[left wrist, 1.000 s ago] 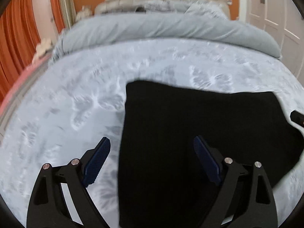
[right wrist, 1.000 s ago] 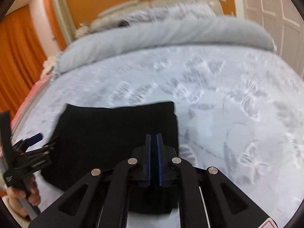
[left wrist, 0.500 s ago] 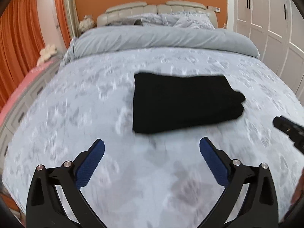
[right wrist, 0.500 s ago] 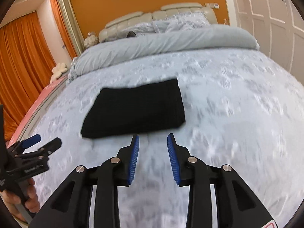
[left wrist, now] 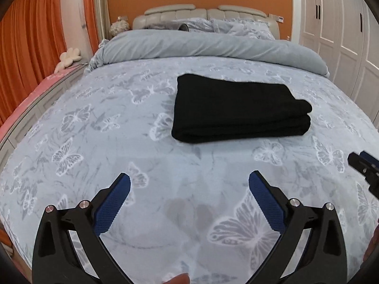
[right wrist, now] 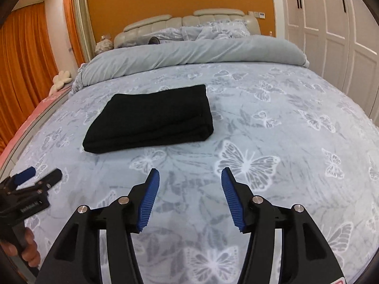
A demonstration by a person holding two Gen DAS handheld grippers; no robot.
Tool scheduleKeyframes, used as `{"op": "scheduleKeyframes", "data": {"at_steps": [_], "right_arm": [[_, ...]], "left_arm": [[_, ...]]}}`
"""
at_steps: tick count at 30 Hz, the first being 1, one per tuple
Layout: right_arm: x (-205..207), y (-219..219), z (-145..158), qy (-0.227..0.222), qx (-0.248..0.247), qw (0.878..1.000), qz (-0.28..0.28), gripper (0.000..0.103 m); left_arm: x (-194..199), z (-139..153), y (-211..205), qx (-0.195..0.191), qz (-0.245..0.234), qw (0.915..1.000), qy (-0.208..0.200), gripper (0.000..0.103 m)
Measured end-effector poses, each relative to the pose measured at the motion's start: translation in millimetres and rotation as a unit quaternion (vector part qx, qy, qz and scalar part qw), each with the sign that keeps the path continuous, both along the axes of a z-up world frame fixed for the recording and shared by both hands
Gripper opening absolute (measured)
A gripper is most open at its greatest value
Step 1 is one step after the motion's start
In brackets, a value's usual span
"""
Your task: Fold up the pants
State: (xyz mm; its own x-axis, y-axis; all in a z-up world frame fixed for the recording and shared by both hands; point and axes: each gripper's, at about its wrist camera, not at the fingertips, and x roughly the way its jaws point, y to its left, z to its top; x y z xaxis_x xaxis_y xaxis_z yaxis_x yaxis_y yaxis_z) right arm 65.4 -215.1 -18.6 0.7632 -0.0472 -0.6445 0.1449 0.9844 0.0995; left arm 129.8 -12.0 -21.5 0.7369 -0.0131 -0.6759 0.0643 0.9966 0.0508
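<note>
Butterfly-print bedspread [left wrist: 94, 142] fills most of the shot – rolled grey duvet [left wrist: 189, 45] at 12 o'clock, beige padded headboard [left wrist: 170, 14] behind it. Orange curtains [left wrist: 28, 47] at 10, white wardrobe doors [left wrist: 343, 35] at 2.

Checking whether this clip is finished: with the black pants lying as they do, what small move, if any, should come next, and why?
Probably none beyond drawing both tools clear. The black pants lie as a compact folded stack on the butterfly bedspread, edges fairly even. The left tool is wide open and empty; the right tool is opening, with nothing between its jaws. Both hover short of the stack, so the fold looks done.
</note>
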Motion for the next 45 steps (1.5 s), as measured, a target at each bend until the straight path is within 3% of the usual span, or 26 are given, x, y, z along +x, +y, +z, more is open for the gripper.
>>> {"op": "scheduleKeyframes", "data": {"at_steps": [20, 45], "right_arm": [[-1.9, 30.5, 1.5, 0.002, -0.022, 1.0, 0.015, 0.059], [-0.5, 38.6, 0.8, 0.004, -0.025, 0.999, 0.02, 0.059]], "left_arm": [[-6.9, -2.0, -0.1, 0.019, 0.0, 0.9998, -0.002, 0.098], [-7.2, 1.0, -4.4, 0.004, -0.014, 0.9999, 0.0, 0.098]]}}
